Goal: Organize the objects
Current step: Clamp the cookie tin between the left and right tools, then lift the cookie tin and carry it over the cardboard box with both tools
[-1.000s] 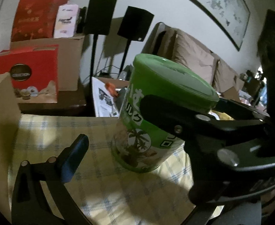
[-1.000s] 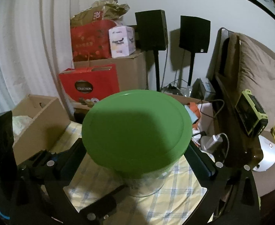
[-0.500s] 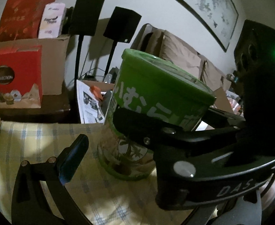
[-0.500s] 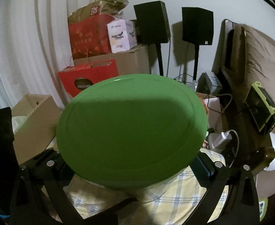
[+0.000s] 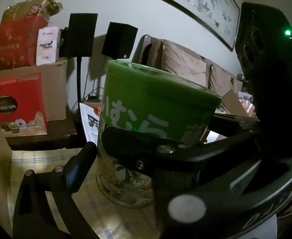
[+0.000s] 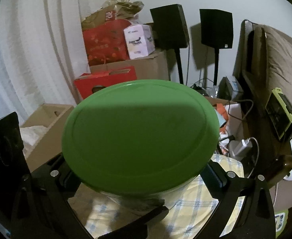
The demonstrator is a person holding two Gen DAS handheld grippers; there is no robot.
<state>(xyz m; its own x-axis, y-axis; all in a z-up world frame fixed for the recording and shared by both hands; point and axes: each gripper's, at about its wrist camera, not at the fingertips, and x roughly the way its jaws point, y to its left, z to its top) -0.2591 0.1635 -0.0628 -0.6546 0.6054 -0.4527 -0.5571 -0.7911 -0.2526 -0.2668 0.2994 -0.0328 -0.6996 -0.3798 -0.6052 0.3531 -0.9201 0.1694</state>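
Note:
A round green tin [image 5: 146, 119] with white lettering, palm pictures and a green lid [image 6: 140, 137] is held above the yellow checked cloth [image 6: 195, 205]. My right gripper [image 6: 142, 176] is shut on the tin, one finger on each side below the lid. In the left wrist view the right gripper's black fingers cross in front of the tin. My left gripper is beside the tin on its left. Its left finger [image 5: 78, 167] nearly touches the tin's side; its right finger is hidden behind the right gripper.
A cardboard box [image 6: 46, 127] stands at the left. Red gift boxes [image 5: 16, 107], a brown carton and a white box are stacked behind. Two black speakers [image 6: 170, 25] on stands and a brown sofa [image 5: 185, 67] stand at the back right. Cables and a charger [image 6: 243, 145] lie at the right.
The right gripper has lifted the green tin and brought it closer to both cameras. The left gripper has moved in close beside the tin.

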